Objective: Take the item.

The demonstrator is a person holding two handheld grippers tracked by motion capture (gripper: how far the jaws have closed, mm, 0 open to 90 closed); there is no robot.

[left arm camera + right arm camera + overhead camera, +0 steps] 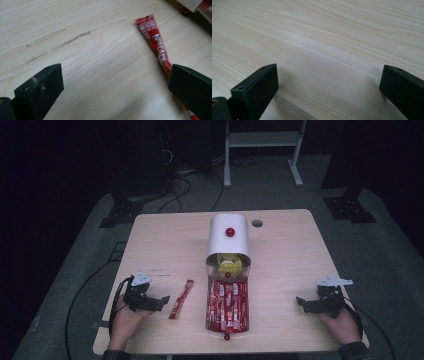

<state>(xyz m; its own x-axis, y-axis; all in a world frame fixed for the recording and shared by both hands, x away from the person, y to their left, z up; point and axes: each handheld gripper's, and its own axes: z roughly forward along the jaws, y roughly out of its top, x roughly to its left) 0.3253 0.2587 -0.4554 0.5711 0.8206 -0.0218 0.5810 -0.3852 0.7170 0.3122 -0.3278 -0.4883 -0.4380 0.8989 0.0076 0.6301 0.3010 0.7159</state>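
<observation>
Clearly light and floppy, the slim red foil stick sachet [155, 43] lies flat on the counter [165, 245]; pinch it mid-length. Left tool [161, 303] gapes wide and empty beside it; right tool [303, 304] also wide, empty.

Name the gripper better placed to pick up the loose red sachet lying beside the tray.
Left. The left gripper sits open right beside the loose sachet. The right gripper, open too, is beyond the tray.
</observation>
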